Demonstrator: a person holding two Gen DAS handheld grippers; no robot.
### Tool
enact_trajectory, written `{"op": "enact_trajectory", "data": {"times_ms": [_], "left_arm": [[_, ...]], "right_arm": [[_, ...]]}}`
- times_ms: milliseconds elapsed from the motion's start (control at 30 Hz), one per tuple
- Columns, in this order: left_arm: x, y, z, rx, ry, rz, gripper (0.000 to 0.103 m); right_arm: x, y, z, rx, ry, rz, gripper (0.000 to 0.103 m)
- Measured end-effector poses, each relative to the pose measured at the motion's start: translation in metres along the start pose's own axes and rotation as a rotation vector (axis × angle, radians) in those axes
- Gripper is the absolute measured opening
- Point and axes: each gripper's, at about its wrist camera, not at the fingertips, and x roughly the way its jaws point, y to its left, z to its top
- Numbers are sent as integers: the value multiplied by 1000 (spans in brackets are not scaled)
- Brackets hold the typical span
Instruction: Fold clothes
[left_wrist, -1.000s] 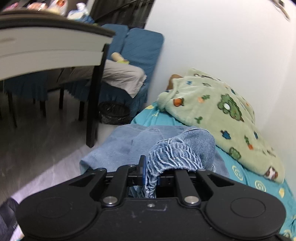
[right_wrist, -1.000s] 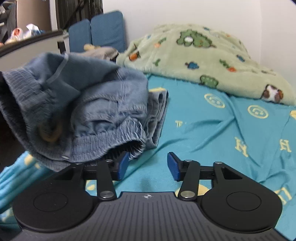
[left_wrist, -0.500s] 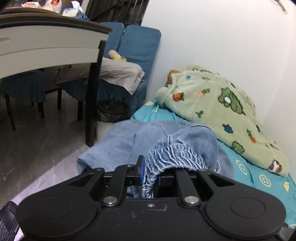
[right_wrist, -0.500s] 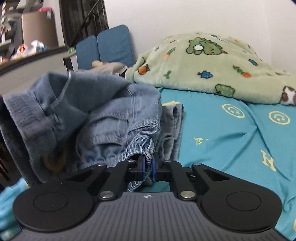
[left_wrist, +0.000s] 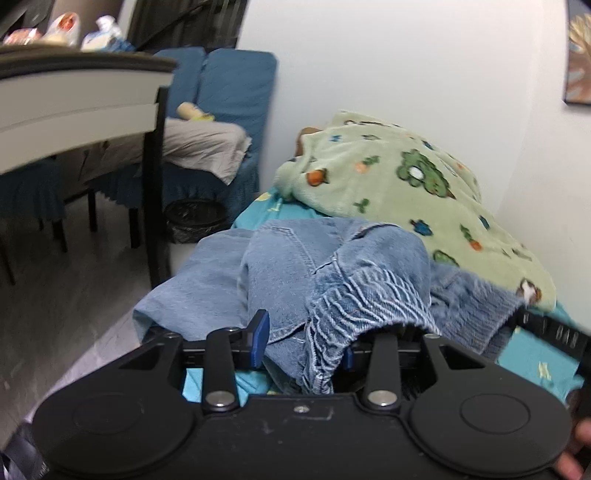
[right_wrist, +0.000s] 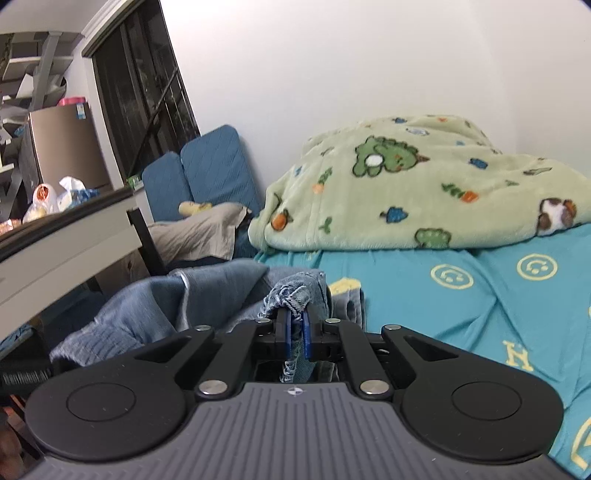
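A pair of blue denim jeans (left_wrist: 295, 266) lies bunched on the teal bedsheet (right_wrist: 443, 306). My left gripper (left_wrist: 303, 345) is open, its blue pads apart, with the elastic waistband draped loosely between and over them. My right gripper (right_wrist: 294, 334) is shut on a frayed edge of the jeans (right_wrist: 291, 295), which also spread to its left in the right wrist view. The right gripper's body shows at the right edge of the left wrist view (left_wrist: 554, 332).
A green cartoon-print blanket (right_wrist: 406, 192) is heaped at the back of the bed against the white wall. A white table with a black leg (left_wrist: 155, 177) stands left of the bed, with blue chairs (left_wrist: 229, 96) and a black bin (left_wrist: 194, 219) behind it.
My left gripper has opened and let go of the waistband. My right gripper closed on the jeans' edge half a second ago and has since lifted, tilting its view upward.
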Motion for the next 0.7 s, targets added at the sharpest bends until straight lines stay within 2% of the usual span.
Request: {"op": "enact_trajectory", "data": {"times_ms": [167,300,400,567,700], "left_arm": [[-7,-22,-8,119,-29,-23,43],[-7,-35,-15,186,-43,-56,43],[-1,-37,-18,197,-46,-54,42],[5,-34,-16,179,-69,-68,32],[7,-35,-13,178,-108,-85,31]], "right_arm": [[-2,1,3,-13,-1,-17,6],[0,2,1,-31,7,-6,7],[1,1,0,-29,9,-7,7],[5,-3,-5,-22,50,-23,7],[6,-6,-7,-20,78,-42,6]]}}
